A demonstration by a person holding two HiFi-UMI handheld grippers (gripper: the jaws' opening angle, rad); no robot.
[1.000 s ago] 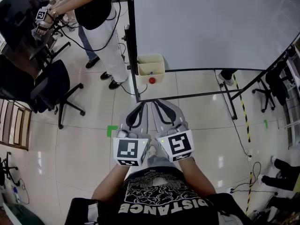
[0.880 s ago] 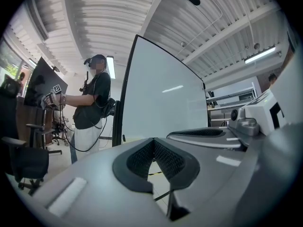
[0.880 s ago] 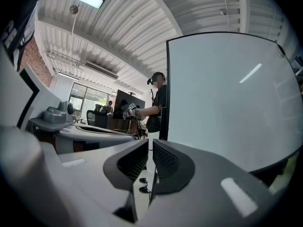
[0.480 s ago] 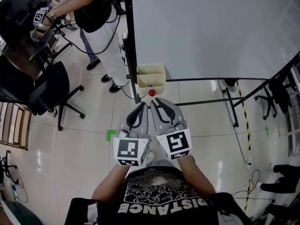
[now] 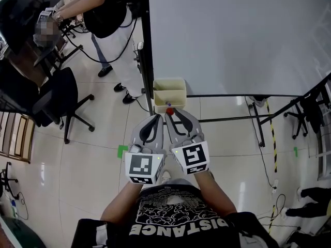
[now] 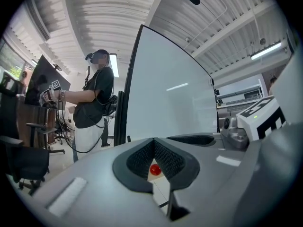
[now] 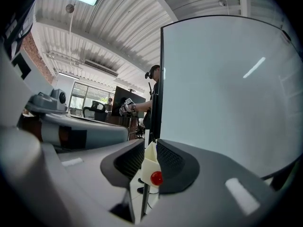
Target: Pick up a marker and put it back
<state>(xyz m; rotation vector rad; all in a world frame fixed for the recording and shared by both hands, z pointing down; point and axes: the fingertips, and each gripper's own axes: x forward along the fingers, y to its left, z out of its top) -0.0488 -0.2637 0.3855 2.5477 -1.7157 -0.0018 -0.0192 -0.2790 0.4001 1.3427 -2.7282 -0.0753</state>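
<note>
A cream tray (image 5: pixel 169 91) hangs at the lower left corner of the whiteboard (image 5: pixel 232 30), with a red knob (image 5: pixel 169 110) on its front. A small dark marker end (image 5: pixel 168 104) shows inside it. Both grippers point level at the tray, side by side. My left gripper (image 5: pixel 158 115) is shut, its tips meeting (image 6: pixel 154 141), and the red knob (image 6: pixel 155 170) shows below them. My right gripper (image 5: pixel 168 112) has just been opening; through the narrow gap (image 7: pixel 150 148) I see the tray (image 7: pixel 150 162) and knob (image 7: pixel 156 177) beyond. Nothing is between its jaws.
The whiteboard's black stand post (image 5: pixel 146 61) runs down beside the tray. Another person (image 5: pixel 108 14) stands at the back left by a desk. An office chair (image 5: pixel 57 97) is at the left. A green tape mark (image 5: pixel 122 150) lies on the tiled floor.
Both grippers have come forward to the tray, whose red knob now sits at the right gripper's tips. The right jaws have parted a little; the left stay shut.
</note>
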